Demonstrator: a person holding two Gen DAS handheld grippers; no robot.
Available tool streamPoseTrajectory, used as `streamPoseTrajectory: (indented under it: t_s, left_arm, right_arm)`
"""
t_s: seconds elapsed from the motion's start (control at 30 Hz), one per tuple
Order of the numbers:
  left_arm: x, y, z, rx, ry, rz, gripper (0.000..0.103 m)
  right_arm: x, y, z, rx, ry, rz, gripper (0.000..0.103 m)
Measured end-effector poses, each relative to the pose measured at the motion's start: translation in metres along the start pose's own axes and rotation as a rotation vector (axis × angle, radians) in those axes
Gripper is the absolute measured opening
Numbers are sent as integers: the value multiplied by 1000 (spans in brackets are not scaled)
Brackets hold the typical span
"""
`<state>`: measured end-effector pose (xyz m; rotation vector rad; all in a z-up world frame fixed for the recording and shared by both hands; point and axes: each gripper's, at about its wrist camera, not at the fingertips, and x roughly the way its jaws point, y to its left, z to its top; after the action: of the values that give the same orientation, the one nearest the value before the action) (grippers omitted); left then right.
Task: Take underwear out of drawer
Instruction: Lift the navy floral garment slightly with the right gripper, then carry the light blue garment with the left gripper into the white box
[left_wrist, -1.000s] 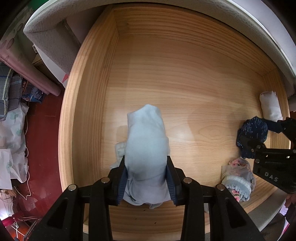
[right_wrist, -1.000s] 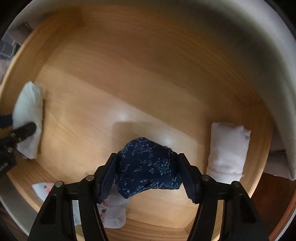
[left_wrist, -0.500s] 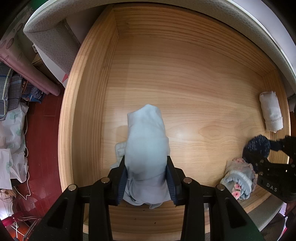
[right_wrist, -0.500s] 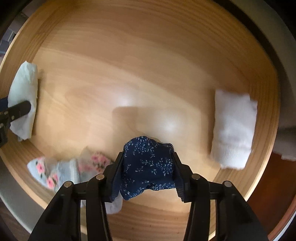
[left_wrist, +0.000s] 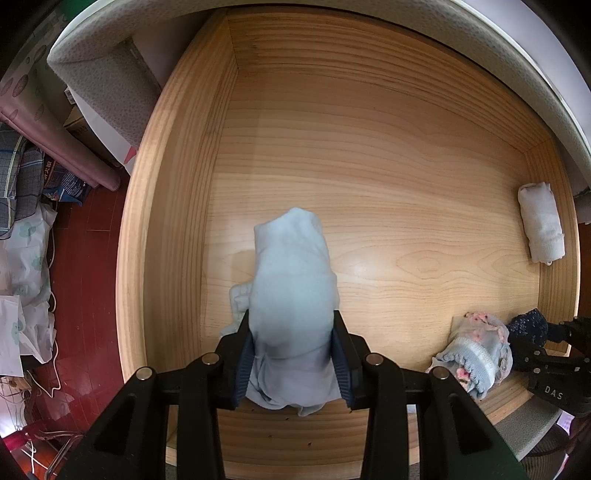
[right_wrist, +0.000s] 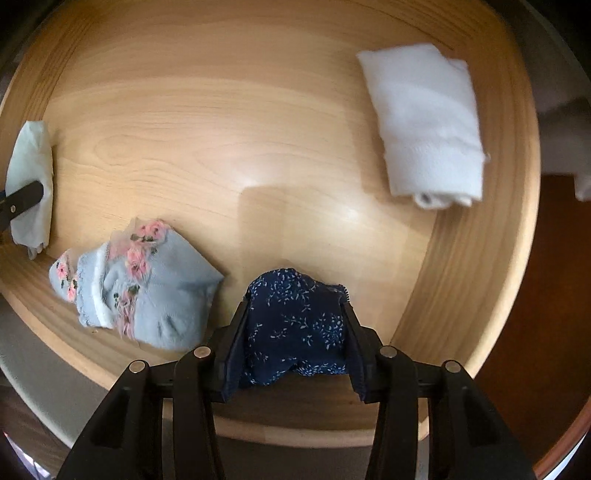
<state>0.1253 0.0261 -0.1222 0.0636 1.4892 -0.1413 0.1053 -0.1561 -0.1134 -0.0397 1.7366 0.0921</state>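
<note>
Pale blue underwear (left_wrist: 291, 288): pinched between the pads of the left tool (left_wrist: 291, 354), above the floor of the wooden drawer (left_wrist: 369, 147). Navy floral underwear (right_wrist: 295, 317): clamped in the right tool (right_wrist: 295, 332), whose jaws have just been closing on it. Floral blue-and-pink pair (right_wrist: 140, 288): lying just beside, near the front wall. Rolled white pair (right_wrist: 424, 122): by the right wall. Floor clutter (left_wrist: 33, 221) left of the drawer: partly cut off, indistinct.
</note>
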Motion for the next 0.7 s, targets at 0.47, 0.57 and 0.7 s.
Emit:
streamPoseTrajectory:
  t_s: [0.47,0.57,0.7]
  left_arm:
    - [-2,-1,0,16,-10,10,38]
    - [-5,-3,-1,19,-10,13,38]
    - [-19,-13,-5,58,-35,12,38]
  right_arm:
    - [18,-48,-12,64,8,47,42]
    - [22,-29,-20,50,4,22,42]
    - [10,-23,-20,48,2,26,42]
